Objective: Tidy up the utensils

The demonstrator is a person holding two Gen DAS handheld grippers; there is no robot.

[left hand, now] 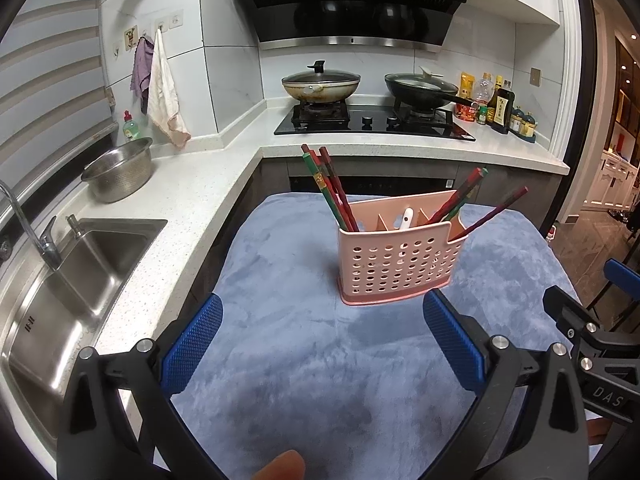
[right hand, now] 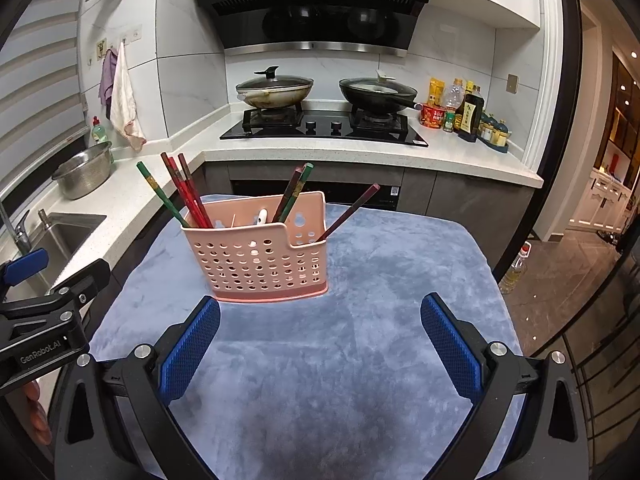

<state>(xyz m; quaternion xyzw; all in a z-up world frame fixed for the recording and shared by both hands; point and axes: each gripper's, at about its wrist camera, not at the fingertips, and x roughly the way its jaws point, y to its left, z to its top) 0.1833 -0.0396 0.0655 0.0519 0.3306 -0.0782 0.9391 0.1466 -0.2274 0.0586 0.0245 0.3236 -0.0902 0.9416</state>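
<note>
A pink perforated utensil caddy (left hand: 400, 264) (right hand: 260, 264) stands on a blue-grey cloth (left hand: 320, 360) (right hand: 360, 340). Red and green chopsticks (left hand: 332, 188) (right hand: 180, 192) lean out of its left compartment, and more chopsticks (left hand: 464, 196) (right hand: 294, 192) lean out on the right. A white spoon handle (left hand: 406, 218) (right hand: 261, 217) pokes up in the middle. My left gripper (left hand: 322, 340) hangs open over the cloth, just short of the caddy. My right gripper (right hand: 320, 340) is open too, with the caddy ahead and to its left. Neither holds anything.
A steel sink (left hand: 68, 280) and colander bowl (left hand: 120, 172) sit on the white counter at left. Behind are a hob with two lidded pans (left hand: 320, 84) (right hand: 376, 92) and sauce bottles (left hand: 496, 106). A finger (left hand: 280, 466) shows at the bottom edge.
</note>
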